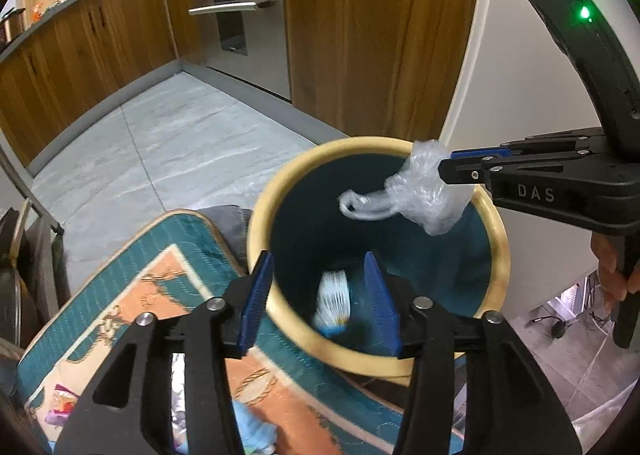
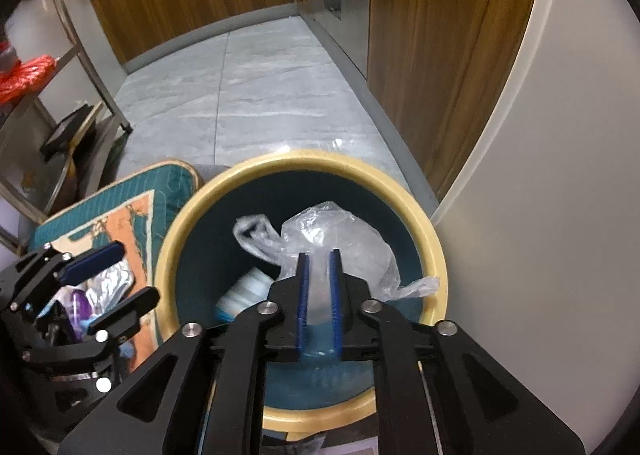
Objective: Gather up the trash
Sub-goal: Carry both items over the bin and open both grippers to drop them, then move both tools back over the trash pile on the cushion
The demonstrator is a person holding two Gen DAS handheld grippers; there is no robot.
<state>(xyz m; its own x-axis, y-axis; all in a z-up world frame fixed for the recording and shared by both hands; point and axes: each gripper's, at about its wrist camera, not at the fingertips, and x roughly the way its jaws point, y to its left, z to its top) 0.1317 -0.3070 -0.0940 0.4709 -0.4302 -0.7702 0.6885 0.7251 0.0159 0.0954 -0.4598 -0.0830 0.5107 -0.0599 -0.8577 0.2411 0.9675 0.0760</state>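
Right gripper (image 2: 319, 255) masking plastic bag (image 2: 340, 235), blurred wrapper (image 1: 334, 303)

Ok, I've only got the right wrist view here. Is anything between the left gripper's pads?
Observer: No. The left gripper is open, with nothing between its pads.
Operator: And the bag, seen from the side?
Observer: The left wrist view shows the plastic bag hanging from the tips of the right gripper, over the far rim of the bin, with its handle loop dangling above the opening.
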